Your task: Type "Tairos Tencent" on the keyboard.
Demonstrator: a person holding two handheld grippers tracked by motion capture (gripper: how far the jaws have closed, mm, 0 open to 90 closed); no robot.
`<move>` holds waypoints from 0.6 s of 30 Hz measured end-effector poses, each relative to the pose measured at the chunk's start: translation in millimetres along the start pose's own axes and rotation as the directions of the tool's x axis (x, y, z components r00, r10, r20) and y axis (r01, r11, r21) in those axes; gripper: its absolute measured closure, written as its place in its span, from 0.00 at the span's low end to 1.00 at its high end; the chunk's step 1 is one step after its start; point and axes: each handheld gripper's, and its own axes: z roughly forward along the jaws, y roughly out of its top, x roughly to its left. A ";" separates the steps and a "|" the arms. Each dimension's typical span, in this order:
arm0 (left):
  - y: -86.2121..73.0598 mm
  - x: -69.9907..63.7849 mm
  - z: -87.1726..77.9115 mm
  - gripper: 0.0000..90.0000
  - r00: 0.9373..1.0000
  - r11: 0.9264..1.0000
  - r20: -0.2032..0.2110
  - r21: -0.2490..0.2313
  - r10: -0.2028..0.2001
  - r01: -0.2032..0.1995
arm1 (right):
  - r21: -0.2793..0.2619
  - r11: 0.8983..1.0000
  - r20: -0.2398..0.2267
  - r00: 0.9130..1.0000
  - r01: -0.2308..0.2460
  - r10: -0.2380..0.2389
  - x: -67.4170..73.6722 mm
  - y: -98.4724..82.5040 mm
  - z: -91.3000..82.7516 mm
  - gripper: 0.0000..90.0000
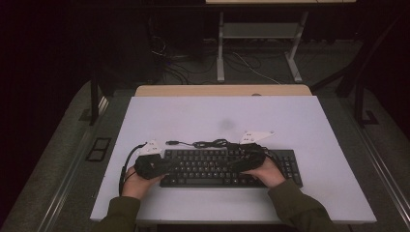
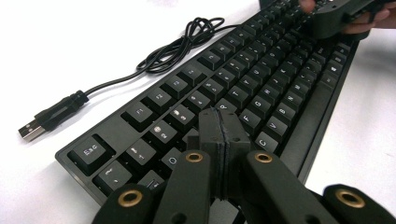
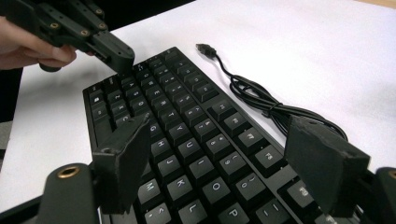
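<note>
A black wired keyboard [image 1: 227,166] lies in the lower middle of the high view on the white table [image 1: 193,116], its coiled cable [image 2: 177,44] and USB plug [image 2: 32,128] trailing to the upper left of the left gripper view. The left gripper [image 2: 223,135] has its jaws pressed together with nothing between them, tips low over the letter keys near the frame's lower centre; it looks set to poke a key. The right gripper [image 3: 215,158] hangs over the keyboard's other end with jaws spread wide, empty. The step in hand seems to be key-pressing; next calls for a short, straight push down onto one keycap without catching its neighbours.
</note>
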 end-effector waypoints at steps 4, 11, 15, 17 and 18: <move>0.2 0.3 -0.3 0.99 1.000 1.000 0.003 0.017 0.005 -0.005 | -0.006 1.000 -0.001 1.000 0.008 -0.008 1.0 1.0 -0.8 0.25; -5.1 3.4 1.3 0.99 1.000 0.998 0.003 0.058 0.002 -0.002 | -0.002 1.000 0.001 1.000 0.007 -0.007 -0.3 1.3 -0.6 0.25; -5.3 2.5 2.7 0.99 1.000 0.998 0.005 0.060 0.003 -0.003 | -0.004 1.000 0.001 1.000 0.011 -0.011 -0.2 1.7 -0.2 0.25; -5.7 3.0 4.2 0.99 1.000 0.998 0.003 0.066 0.006 -0.006 | -0.001 1.000 0.000 1.000 0.013 -0.013 0.0 1.4 -0.5 0.25; -5.9 3.4 4.5 0.99 1.000 0.998 0.003 0.068 0.006 -0.006 | -0.002 1.000 0.000 1.000 0.012 -0.012 -0.1 1.3 -0.6 0.25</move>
